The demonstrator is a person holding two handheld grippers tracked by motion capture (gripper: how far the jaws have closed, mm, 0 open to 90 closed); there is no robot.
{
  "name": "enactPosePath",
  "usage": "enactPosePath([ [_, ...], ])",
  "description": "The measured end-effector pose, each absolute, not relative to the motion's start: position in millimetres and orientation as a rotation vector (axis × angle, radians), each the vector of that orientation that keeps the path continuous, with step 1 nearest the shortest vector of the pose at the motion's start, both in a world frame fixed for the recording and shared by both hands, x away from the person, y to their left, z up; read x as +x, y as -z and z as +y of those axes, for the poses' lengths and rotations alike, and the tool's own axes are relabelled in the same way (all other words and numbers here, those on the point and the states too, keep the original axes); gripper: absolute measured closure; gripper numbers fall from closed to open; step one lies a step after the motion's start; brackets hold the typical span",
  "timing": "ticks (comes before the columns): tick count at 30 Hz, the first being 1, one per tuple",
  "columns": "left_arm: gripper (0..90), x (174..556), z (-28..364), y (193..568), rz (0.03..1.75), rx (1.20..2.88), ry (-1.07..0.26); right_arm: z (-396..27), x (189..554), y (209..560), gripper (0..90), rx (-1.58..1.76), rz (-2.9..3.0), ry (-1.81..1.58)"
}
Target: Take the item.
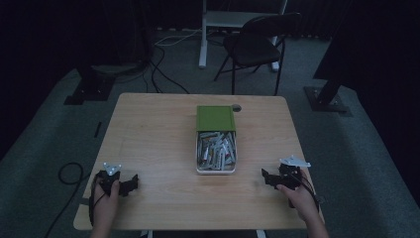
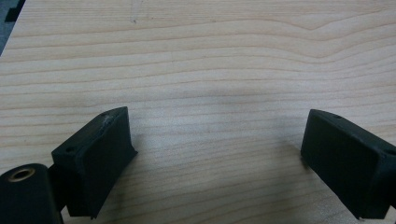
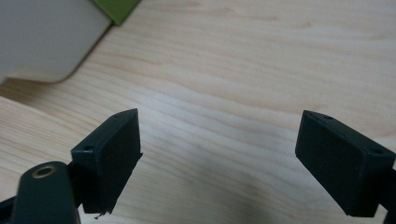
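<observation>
A white box (image 1: 216, 168) with a green lid (image 1: 215, 118) slid back over its far half sits mid-table, several small silver-wrapped pieces (image 1: 216, 150) lying inside. My left gripper (image 1: 130, 184) rests near the front left of the table, held by a hand, jaws wide apart over bare wood (image 2: 219, 140). Near the front right sits my right gripper (image 1: 267, 178), also open and empty (image 3: 219, 154). In the right gripper view the box's white corner (image 3: 42, 42) and a bit of green lid (image 3: 116, 9) lie at the upper left.
The wooden table (image 1: 158, 144) has a small grey object (image 1: 236, 107) beside the lid's far right corner. Beyond the table stand a dark folding chair (image 1: 257, 44), a white desk leg (image 1: 203, 34), dark stands and floor cables (image 1: 163, 64).
</observation>
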State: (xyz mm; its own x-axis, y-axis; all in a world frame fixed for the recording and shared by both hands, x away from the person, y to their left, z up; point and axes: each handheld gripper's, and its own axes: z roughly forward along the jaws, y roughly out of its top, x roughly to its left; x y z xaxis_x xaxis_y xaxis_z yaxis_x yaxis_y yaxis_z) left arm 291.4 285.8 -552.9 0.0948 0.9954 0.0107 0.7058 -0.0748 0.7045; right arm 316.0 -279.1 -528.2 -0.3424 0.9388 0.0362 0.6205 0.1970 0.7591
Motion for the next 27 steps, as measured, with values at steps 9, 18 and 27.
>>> enactPosePath([
  [9,9.6,291,286,553,1.664,1.838,-0.698,-268,318,508,14.6,1.420,2.024,-1.011],
  [18,9.6,291,286,553,1.664,1.839,-0.698,-257,324,485,14.7,1.389,2.010,-1.053],
  [27,9.5,291,286,553,1.664,1.839,-0.698,-243,325,469,15.2,1.334,2.019,-1.089],
])
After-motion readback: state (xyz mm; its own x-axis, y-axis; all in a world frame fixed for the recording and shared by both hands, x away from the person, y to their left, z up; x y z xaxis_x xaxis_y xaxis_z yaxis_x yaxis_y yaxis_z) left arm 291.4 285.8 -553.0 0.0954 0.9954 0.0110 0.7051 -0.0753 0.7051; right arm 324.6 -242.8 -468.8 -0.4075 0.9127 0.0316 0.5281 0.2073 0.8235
